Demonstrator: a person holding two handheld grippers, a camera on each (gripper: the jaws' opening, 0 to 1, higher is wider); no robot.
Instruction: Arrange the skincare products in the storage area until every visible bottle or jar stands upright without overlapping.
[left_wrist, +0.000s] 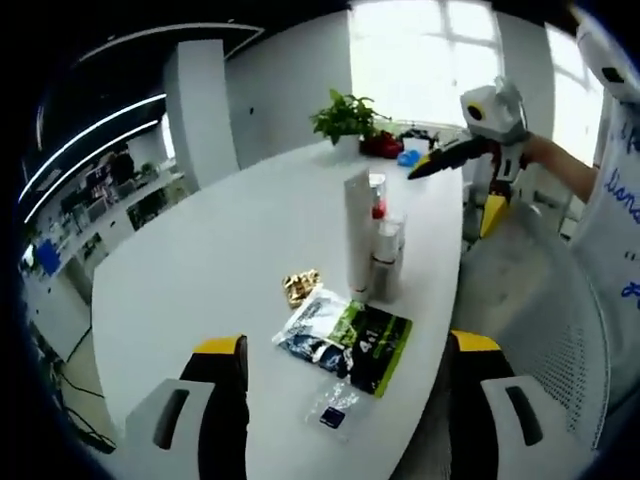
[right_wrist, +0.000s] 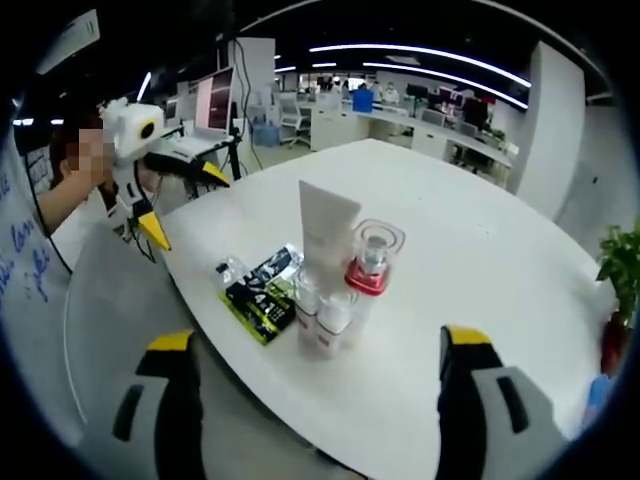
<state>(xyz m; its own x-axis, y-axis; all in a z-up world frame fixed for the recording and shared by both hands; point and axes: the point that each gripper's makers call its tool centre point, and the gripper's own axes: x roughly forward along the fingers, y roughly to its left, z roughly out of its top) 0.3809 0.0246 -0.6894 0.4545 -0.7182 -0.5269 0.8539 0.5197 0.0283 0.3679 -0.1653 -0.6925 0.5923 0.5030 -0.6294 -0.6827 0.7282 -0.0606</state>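
A cluster of skincare products stands upright near one long edge of a white oval worktop (left_wrist: 200, 270), led by a tall white tube (left_wrist: 357, 232) with a clear bottle with a red collar (right_wrist: 370, 262) and two small white-capped bottles (right_wrist: 322, 318) pressed close around it. Just beside them, toward the same edge, lie flat sachets: a black-and-green packet (left_wrist: 372, 343), a clear pouch (left_wrist: 312, 328) and a small clear packet (left_wrist: 334, 405), with a small gold-wrapped item (left_wrist: 299, 287) a little inward. The left gripper view looks along the worktop to a potted plant (left_wrist: 347, 116) and red and blue objects at its far end, and catches the right claw (left_wrist: 428, 165) held over the far edge, well apart from the bottles, its black yellow-tipped jaws pressed together and empty. The right gripper view shows the left claw (right_wrist: 185, 190) off the worktop's edge near a person's sleeve, jaws splayed wide, holding nothing, with office desks and ceiling light strips behind. Each view's own jaws frame the bottom, spread wide
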